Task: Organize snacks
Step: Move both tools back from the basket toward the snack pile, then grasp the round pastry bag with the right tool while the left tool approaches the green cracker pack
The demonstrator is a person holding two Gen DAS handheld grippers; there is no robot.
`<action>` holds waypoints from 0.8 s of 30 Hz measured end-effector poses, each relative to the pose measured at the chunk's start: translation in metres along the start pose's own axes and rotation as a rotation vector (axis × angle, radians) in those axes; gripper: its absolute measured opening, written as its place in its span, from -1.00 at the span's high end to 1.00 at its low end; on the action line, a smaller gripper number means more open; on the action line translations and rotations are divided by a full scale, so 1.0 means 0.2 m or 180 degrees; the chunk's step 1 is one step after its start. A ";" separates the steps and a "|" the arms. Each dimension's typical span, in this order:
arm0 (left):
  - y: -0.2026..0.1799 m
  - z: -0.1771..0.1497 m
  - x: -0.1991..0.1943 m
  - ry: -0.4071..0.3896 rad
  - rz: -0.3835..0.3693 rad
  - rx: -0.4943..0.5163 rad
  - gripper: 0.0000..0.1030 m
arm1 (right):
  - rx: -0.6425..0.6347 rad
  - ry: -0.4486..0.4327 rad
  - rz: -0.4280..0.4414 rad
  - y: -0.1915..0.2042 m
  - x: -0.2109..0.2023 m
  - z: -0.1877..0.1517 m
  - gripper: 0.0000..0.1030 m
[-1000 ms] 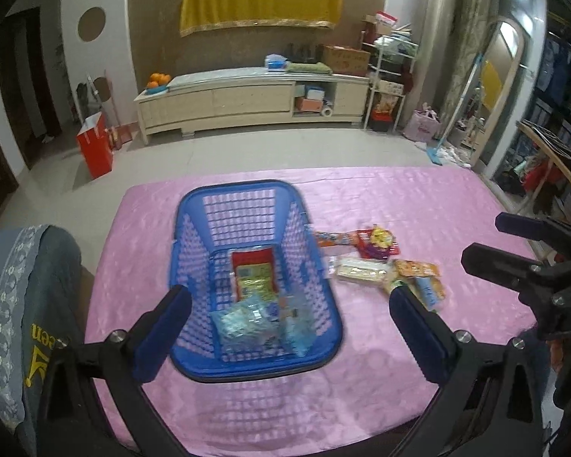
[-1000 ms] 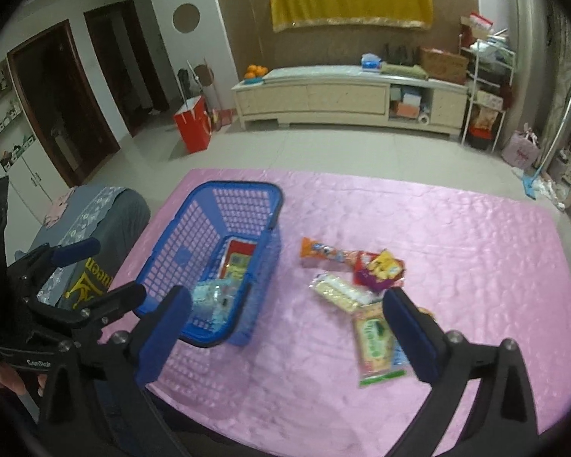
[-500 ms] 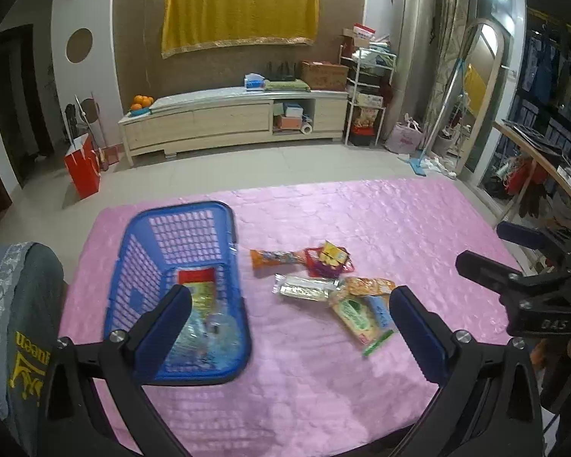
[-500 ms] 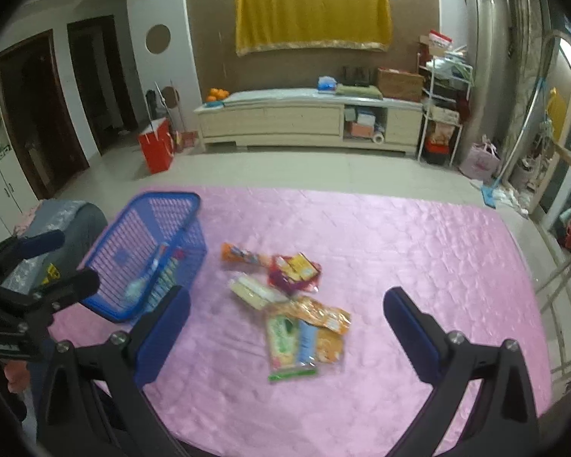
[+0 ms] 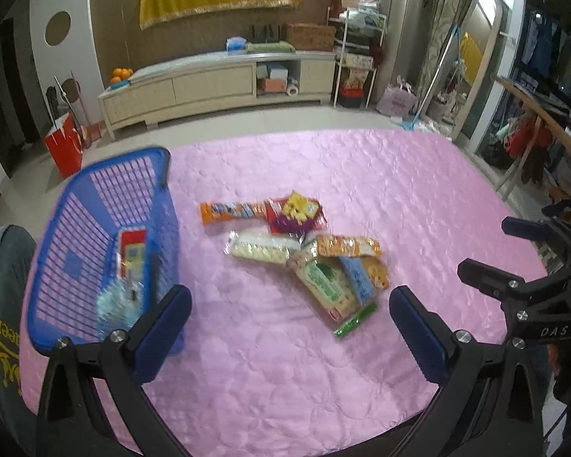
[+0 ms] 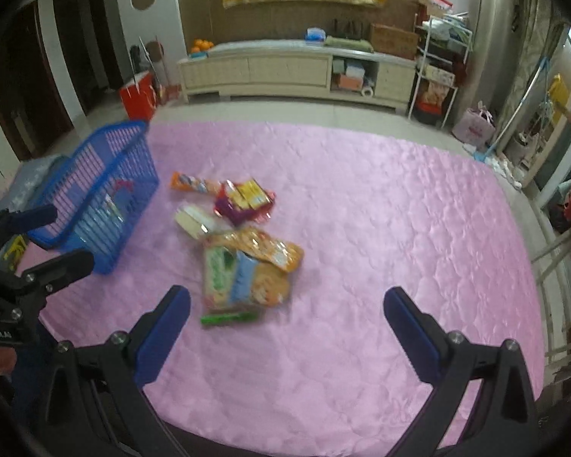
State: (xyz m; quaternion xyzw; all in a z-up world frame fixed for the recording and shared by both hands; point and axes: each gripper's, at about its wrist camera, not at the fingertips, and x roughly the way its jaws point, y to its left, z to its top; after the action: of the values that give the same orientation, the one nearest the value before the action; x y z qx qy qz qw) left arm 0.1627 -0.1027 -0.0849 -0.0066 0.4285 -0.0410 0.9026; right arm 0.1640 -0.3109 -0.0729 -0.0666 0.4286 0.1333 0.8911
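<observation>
Right, what I'm seeing from both wrist cams:

Left hand-held gripper: jaws wide apart, holding nothing, above the near edge of the desk.
Right hand-held gripper: jaws wide apart too, nothing between them, above the desk's near side.
Basket: blue, on the left part of the pink-covered desk, a few packets already inside; contents blurred, I can't tell them apart beyond a red-edged one.
Loose snacks: clustered mid-desk, right of the basket and apart from it.
Orange bar: farthest of the pile, next to the red-and-yellow pack.
White wafer pack: just in front of those.
Green-label pack: nearest the grippers, overlapped by a blue-and-orange pack; orange pouch touches both.
</observation>
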 end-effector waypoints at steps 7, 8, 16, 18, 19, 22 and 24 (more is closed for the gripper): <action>-0.03 -0.08 0.16 0.0259 -0.0074 -0.0022 -1.00 | 0.0108 0.0274 0.0166 -0.06 0.19 -0.07 -0.99; -0.03 -0.09 0.19 0.0302 -0.0117 -0.0040 -1.00 | 0.0126 0.0298 0.0207 -0.07 0.22 -0.08 -0.99; -0.02 -0.09 0.38 0.0526 0.0052 0.0028 -1.00 | 0.0228 0.0641 0.0433 -0.04 0.46 -0.06 -0.99; -0.02 -0.09 0.43 0.0582 0.0054 0.0108 -1.00 | 0.0224 0.0703 0.0480 -0.04 0.52 -0.06 -0.99; -0.02 -0.08 0.45 0.0599 0.0067 0.0139 -1.00 | 0.0216 0.0729 0.0509 -0.04 0.54 -0.05 -0.99; -0.01 -0.07 0.50 0.0681 0.0071 0.0164 -1.00 | 0.0163 0.0812 0.0534 -0.03 0.61 -0.03 -0.99; 0.01 -0.06 0.54 0.0723 0.0043 0.0132 -1.00 | 0.0186 0.0899 0.0587 -0.03 0.67 -0.01 -0.99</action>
State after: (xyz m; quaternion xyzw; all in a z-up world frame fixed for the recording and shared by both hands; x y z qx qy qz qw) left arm 0.2215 -0.1094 -0.1765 0.0196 0.5271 -0.0442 0.8484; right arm 0.2436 -0.2940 -0.1788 -0.0192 0.5575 0.1914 0.8076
